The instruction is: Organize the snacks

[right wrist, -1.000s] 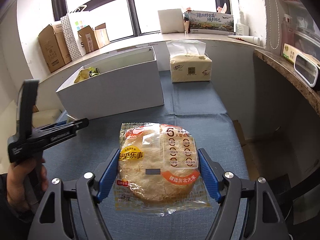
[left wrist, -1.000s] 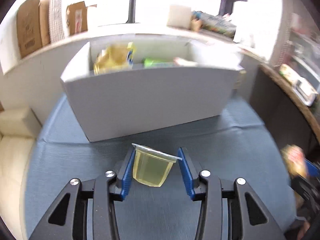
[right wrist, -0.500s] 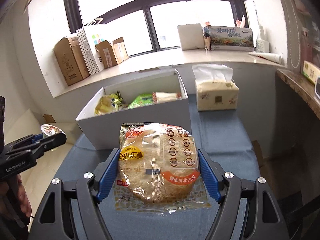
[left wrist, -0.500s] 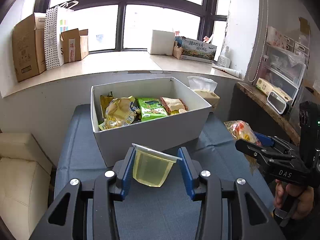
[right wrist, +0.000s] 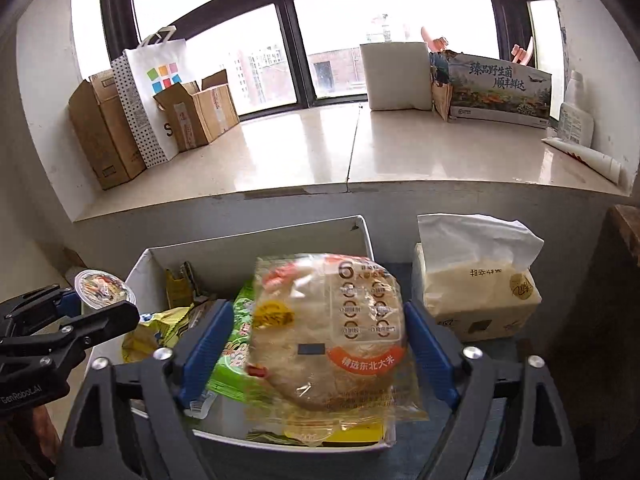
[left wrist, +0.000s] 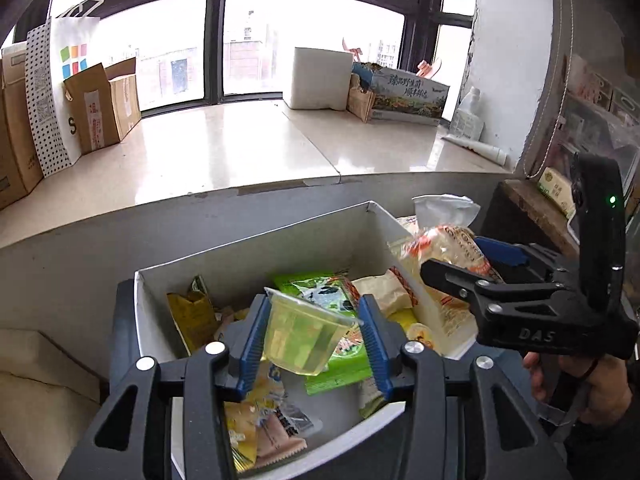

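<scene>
Over the white box [left wrist: 256, 252], our left gripper [left wrist: 310, 338] has just spread, the jelly cup [left wrist: 300, 336] loose between its pads, while our right gripper [right wrist: 318, 350] has just widened around the rice cracker pack [right wrist: 328, 332].

Ahead of my jaws a dark-framed window [right wrist: 304, 40] pours in pale daylight over a glossy stone sill [right wrist: 360, 152]. Cardboard boxes [right wrist: 108, 128] and a paper bag [right wrist: 156, 96] stand up-left of me; white wall [left wrist: 508, 60] rises to my right.
</scene>
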